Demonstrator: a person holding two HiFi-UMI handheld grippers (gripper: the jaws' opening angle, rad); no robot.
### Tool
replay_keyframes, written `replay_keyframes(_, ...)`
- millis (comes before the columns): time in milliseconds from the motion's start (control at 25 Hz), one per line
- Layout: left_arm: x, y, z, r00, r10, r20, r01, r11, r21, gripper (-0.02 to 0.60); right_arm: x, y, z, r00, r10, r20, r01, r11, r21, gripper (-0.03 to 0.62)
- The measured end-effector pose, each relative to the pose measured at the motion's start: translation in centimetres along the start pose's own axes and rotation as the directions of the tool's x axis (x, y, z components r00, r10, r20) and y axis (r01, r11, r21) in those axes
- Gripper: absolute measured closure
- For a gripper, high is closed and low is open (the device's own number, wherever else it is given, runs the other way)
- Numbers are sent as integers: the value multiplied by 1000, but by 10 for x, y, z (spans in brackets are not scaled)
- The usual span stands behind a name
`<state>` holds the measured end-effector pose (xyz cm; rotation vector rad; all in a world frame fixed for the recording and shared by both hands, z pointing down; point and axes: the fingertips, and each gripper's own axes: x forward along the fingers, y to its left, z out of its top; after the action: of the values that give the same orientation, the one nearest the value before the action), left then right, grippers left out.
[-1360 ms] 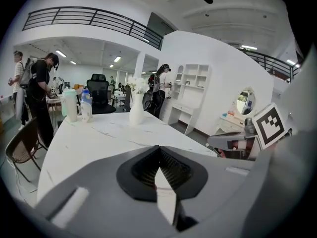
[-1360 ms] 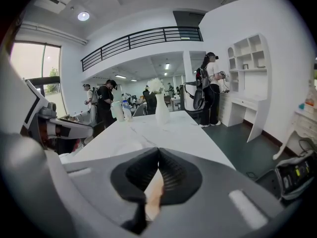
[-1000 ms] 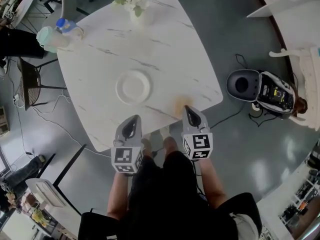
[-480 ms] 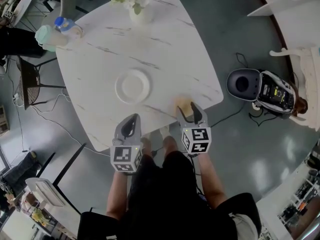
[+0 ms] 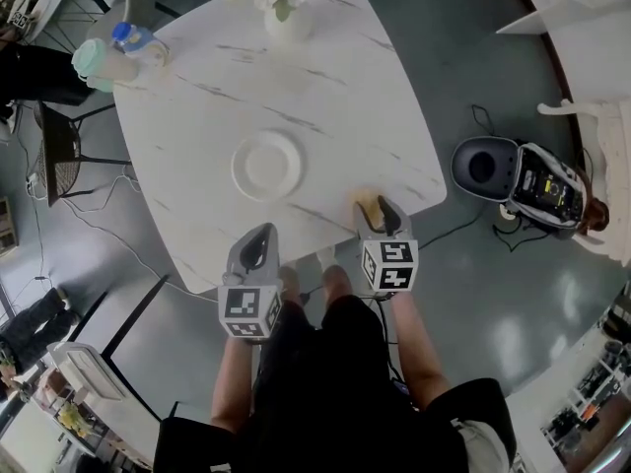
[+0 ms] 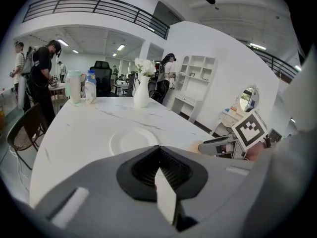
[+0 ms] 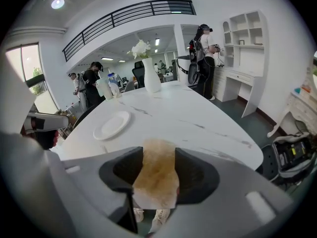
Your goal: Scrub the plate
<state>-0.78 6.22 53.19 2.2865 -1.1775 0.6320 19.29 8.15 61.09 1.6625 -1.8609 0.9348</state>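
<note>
A white plate [image 5: 267, 165] lies near the middle of the white marble table [image 5: 325, 87]; it also shows in the left gripper view [image 6: 133, 140] and the right gripper view [image 7: 112, 124]. A brown sponge [image 5: 368, 203] lies at the table's near right edge. My right gripper [image 5: 376, 207] straddles it, jaws wide and closing, with the sponge [image 7: 156, 175] filling the gap between them. My left gripper [image 5: 262, 233] hovers at the near edge, short of the plate, shut and empty [image 6: 158, 150].
A white vase of flowers [image 5: 279, 8] and two bottles [image 5: 118, 52] stand at the table's far side. A dark chair [image 5: 54, 156] is at the left. On the floor to the right are a grey bin [image 5: 480, 166] and a bag [image 5: 542, 185]. People stand beyond the table.
The right gripper's jaws have gone from shut to wide and moved forward so the sponge lies between them. The left gripper has stayed shut in place.
</note>
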Motion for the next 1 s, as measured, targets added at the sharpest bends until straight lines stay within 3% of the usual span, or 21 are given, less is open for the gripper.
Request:
replay_keyframes(360,-2,7,3,1000,9,11,-9,1000,-14,574,4,-3,0,1000,-12,-13,11,999,-34,545)
replay_keyframes(600,-7,13,7,1000,16,20,-16,1000,-19,574,-5,3,16,1000,1,20,0,999,-47,554)
replay_keyframes(1000,-18,27,29,997,43,61,-41,998,-41,574,-25,27,77,991,54,126,-42,994,-97,554)
